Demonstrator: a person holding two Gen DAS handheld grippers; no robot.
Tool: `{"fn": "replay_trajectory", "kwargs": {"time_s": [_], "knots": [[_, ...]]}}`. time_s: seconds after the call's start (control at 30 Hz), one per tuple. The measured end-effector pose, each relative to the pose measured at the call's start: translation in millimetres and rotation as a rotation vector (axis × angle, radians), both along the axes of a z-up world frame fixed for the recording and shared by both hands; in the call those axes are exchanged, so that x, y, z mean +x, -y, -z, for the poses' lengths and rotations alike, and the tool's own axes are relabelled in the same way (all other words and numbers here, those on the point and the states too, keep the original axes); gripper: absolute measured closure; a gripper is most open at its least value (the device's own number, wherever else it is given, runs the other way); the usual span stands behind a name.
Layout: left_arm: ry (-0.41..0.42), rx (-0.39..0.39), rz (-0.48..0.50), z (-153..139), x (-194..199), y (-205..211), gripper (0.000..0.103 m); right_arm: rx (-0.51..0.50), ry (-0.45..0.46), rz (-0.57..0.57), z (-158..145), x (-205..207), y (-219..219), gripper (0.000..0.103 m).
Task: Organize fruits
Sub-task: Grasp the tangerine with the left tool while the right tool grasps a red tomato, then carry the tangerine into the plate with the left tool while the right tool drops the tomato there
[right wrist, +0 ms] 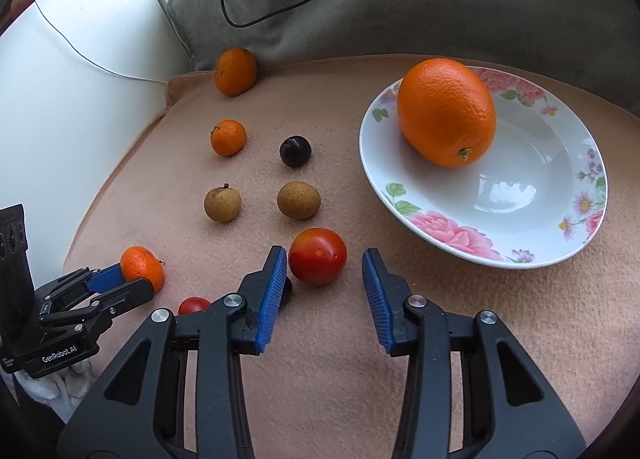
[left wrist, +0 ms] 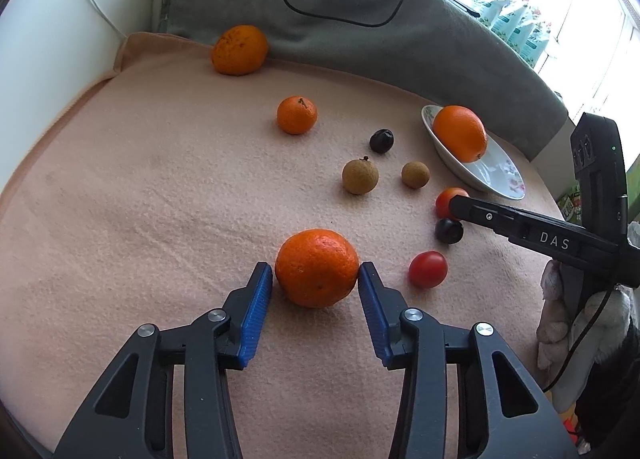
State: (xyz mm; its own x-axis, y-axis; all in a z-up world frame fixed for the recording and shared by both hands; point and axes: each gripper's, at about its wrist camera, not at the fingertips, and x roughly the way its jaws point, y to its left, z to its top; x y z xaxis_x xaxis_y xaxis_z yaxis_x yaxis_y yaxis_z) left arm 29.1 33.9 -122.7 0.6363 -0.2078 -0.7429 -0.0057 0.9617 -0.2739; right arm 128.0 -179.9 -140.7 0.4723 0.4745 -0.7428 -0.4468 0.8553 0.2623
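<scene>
Left gripper [right wrist: 132, 284] "GenRobot.AI"; right gripper [left wrist: 456, 209] "DAS".

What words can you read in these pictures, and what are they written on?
"DAS" on the arm of the right tongs.
"GenRobot.AI" on the body of the left tongs.
The packets by the window carry print too blurred to read.
The fruit and the plate carry no words, only painted flowers.
</scene>
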Motion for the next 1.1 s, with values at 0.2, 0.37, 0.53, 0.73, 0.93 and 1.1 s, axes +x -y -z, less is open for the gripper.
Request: {"fn": "replay_trajectory", "kwargs": {"time_s": [0.2, 0.37, 0.53, 0.73, 0.93, 1.1], "knots": [[0.003, 0.001, -0.001, 0, 0, 0, 0.063, 0.009, -0.002, -0.012, 0, 2, -5, 0.07], [0.004, -0.002, -0.004, 0, 0, 1, 0.063, 0.013, 0.0, -0.011, -1, 3, -5, 0.071], [0.006, -0.003, -0.006, -2, 0, 0, 0.063, 0.026, 0.014, 0.0, -5, 1, 1, 0.071], [0.023, -0.013, -0.011, -10, 1, -1, 0.064, 0.041, 0.041, 0.011, -15, -6, 13, 0.071], [0.053, -0.018, 0.004, -21, 7, 7, 0.064, 0.051, 0.071, 0.038, -27, -9, 33, 0.071], [0.075, -0.023, 0.034, -30, 14, 20, 0.064, 0.042, 0.101, 0.07, -36, -12, 49, 0.071]]}}
